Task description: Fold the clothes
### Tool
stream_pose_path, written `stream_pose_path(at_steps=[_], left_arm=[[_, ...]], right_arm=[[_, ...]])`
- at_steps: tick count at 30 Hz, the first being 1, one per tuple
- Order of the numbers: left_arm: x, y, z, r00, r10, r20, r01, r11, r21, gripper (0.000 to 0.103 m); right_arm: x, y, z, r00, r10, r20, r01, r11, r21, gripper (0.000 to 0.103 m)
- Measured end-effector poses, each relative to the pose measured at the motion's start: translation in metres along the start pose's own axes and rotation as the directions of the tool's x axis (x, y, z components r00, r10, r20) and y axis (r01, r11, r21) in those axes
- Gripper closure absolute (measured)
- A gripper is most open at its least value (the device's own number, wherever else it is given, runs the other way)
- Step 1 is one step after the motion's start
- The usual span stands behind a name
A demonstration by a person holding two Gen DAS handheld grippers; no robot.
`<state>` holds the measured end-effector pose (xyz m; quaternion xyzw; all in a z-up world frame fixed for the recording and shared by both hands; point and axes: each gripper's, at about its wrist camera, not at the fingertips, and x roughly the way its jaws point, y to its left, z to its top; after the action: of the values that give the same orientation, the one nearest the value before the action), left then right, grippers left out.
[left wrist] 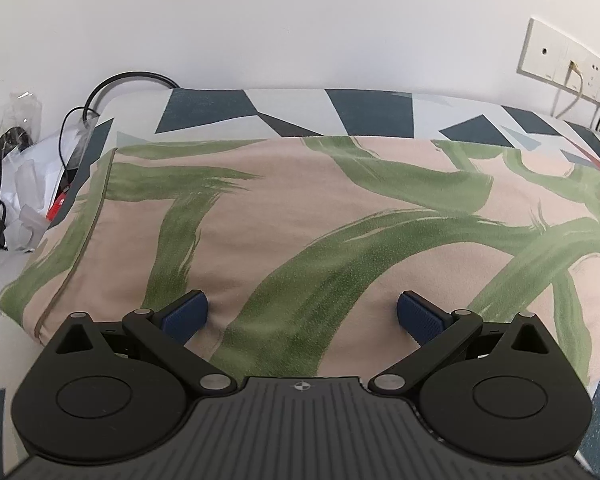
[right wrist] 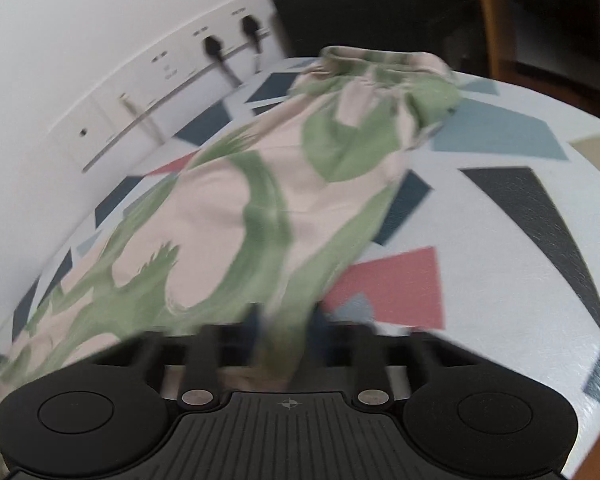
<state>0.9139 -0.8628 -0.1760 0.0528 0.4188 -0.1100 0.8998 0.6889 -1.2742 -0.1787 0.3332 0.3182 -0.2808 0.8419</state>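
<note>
Here, pink green-streaked garment (right wrist: 260,208): right tongs (right wrist: 284,320) pinch it, left tongs (left wrist: 302,316) wide.

We see our left gripper (left wrist: 302,316) with its jaws spread wide, hovering just above a beige garment (left wrist: 300,216) printed with green brush strokes; nothing sits between the blue pads (left wrist: 184,314). The garment lies flat on a cloth with dark blue geometric shapes (left wrist: 236,112), its seamed edge running along the left. Far left, black cables (left wrist: 112,84) and clear plastic bags (left wrist: 28,184) lie by the white wall (left wrist: 300,20). Far right, a socket panel (left wrist: 564,64) holds plugs.
</note>
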Motion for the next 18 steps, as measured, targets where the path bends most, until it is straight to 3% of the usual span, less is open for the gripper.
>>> stream_pose_path(at_steps=[5, 9, 13, 15, 17, 18], left_arm=[[0.0, 0.009, 0.004, 0.999, -0.001, -0.051, 0.0, 1.0, -0.009, 0.0], [-0.003, 0.018, -0.002, 0.999, -0.015, -0.044, 0.013, 0.999, -0.029, 0.0], [-0.006, 0.025, -0.008, 0.999, -0.014, -0.03, 0.012, 0.998, -0.064, 0.0], [-0.01, 0.022, -0.011, 1.0, 0.016, -0.026, -0.018, 0.997, -0.08, 0.0], [-0.018, 0.007, -0.011, 1.0, 0.03, -0.009, -0.031, 0.997, -0.075, 0.013], [-0.024, -0.004, -0.01, 1.0, 0.023, 0.01, -0.023, 0.998, -0.063, 0.024]], right_arm=[[-0.018, -0.011, -0.005, 1.0, -0.021, 0.012, 0.02, 0.999, 0.049, 0.1], [-0.044, -0.019, -0.019, 0.999, -0.043, -0.016, 0.044, 0.997, 0.056, 0.1], [-0.072, -0.044, 0.012, 0.995, -0.101, 0.019, 0.096, 0.979, 0.178, 0.071], [-0.086, -0.057, 0.027, 0.991, -0.131, 0.033, 0.12, 0.964, 0.238, 0.068], [-0.1, -0.071, 0.045, 0.984, -0.169, 0.062, 0.144, 0.944, 0.296, 0.05], [-0.105, -0.081, 0.058, 0.975, -0.196, 0.109, 0.152, 0.935, 0.32, 0.046]])
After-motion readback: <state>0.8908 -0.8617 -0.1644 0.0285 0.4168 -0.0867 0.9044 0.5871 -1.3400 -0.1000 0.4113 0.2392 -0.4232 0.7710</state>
